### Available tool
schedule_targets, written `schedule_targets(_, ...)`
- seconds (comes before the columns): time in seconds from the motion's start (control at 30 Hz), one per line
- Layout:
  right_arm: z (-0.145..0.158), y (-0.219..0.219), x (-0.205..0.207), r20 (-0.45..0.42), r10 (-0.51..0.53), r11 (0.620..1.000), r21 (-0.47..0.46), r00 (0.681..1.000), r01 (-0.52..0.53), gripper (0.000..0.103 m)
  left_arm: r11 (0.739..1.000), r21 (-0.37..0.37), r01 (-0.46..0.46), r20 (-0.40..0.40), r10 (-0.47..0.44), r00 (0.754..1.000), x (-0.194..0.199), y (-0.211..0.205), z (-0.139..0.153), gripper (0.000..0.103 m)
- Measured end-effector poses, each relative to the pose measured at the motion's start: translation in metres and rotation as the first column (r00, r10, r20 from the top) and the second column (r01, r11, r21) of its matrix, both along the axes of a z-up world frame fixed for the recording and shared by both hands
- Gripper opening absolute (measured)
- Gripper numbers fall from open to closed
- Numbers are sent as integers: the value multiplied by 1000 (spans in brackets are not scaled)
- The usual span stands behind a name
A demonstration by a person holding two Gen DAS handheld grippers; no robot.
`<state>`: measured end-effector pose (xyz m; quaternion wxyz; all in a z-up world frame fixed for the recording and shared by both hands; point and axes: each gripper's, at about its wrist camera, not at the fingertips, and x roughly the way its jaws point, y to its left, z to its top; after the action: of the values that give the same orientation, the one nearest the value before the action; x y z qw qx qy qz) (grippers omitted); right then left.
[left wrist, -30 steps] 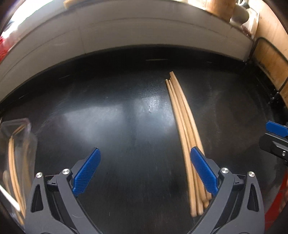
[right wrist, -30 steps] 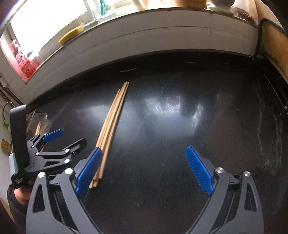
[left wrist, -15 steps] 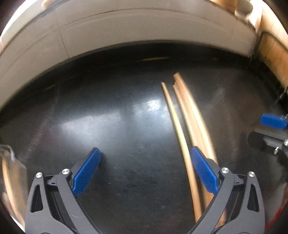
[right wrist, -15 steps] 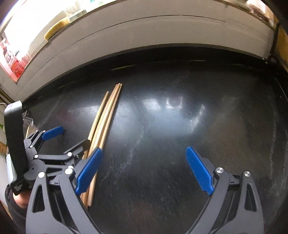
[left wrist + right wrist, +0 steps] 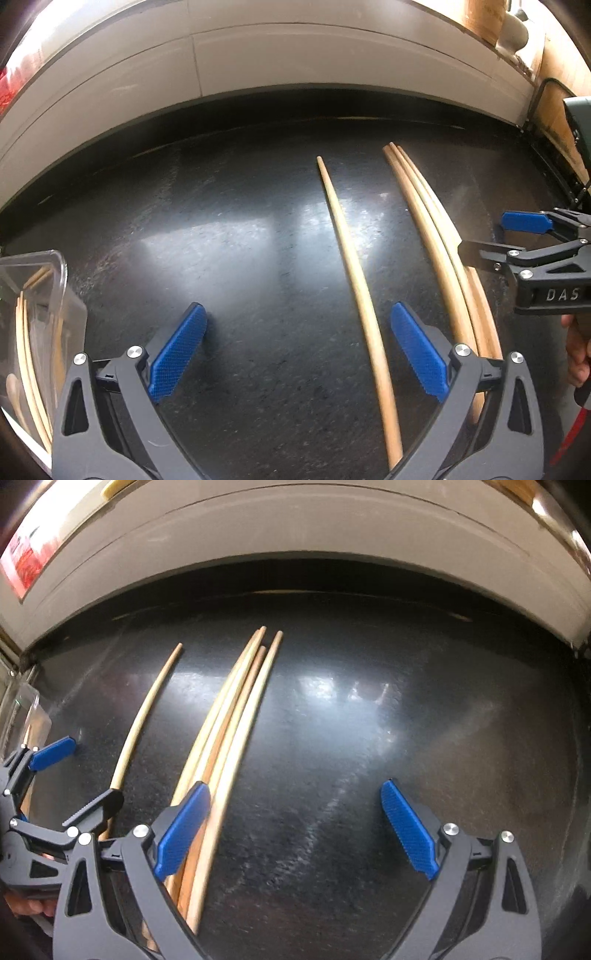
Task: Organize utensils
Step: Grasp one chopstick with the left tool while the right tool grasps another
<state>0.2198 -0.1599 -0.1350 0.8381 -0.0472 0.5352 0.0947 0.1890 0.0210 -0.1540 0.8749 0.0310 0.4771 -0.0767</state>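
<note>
Several wooden chopsticks lie on a black counter. One single chopstick (image 5: 354, 266) lies apart from the bundle (image 5: 439, 251) and runs between my left gripper's (image 5: 299, 350) open jaws, nearer the right pad. In the right wrist view the single chopstick (image 5: 144, 716) lies left of the bundle (image 5: 229, 731). My right gripper (image 5: 295, 827) is open and empty, its left pad over the bundle's near ends. A clear container (image 5: 37, 317) at the left holds more chopsticks.
A white tiled ledge (image 5: 295, 55) runs along the back of the counter. A black wire rack (image 5: 546, 110) stands at the far right. The right gripper (image 5: 535, 251) shows at the right edge of the left wrist view.
One chopstick has been parted from the bundle and now lies to its left, between the left jaws. Both grippers have moved forward and closer to the chopsticks.
</note>
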Motion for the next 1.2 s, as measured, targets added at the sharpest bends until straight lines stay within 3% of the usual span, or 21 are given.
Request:
schedule_targets(0.37,4,-22,-8,-4,-73,997,22,997,73,83,1000,-11,1,0,-1,1000,10,-6,-1,97)
schedule_targets(0.77,-4,-9,-20,27,-72,997,-30,997,72,83,1000,-9,-4,11,4,1000,14,-11,-1,97)
schedule_targets(0.83,-3,-9,-21,37,-68,997,-25,997,69,77,1000,7,-3,17,3,1000,11,-10,-2,97)
schedule_targets(0.87,0,-10,-23,44,-74,997,-23,996,75,61,1000,17,-3,20,3,1000,10,-12,-3,97)
schedule_targets(0.9,2,-11,-21,47,-77,997,-16,996,78,43,1000,28,-7,23,6,1000,10,-13,-3,94)
schedule_targets(0.93,3,-11,-23,48,-78,997,-16,996,78,37,999,33,-10,29,9,1000,11,-18,-3,91)
schedule_targets(1.0,4,-10,-21,53,-75,997,-13,996,76,16,999,33,-13,37,12,999,11,-23,0,68)
schedule_targets(1.03,4,-9,-22,55,-76,997,-16,996,77,11,999,36,-18,39,17,999,12,-26,2,50)
schedule_targets(1.07,4,-9,-24,57,-75,997,-16,996,76,8,999,39,-30,39,29,999,12,-28,5,40)
schedule_targets(1.13,4,-9,-27,62,-84,996,-6,995,84,8,999,38,-33,28,32,999,10,-32,6,9)
schedule_targets(1.2,4,-13,-24,46,-97,995,32,994,96,8,999,1,-40,10,40,999,9,-33,7,6)
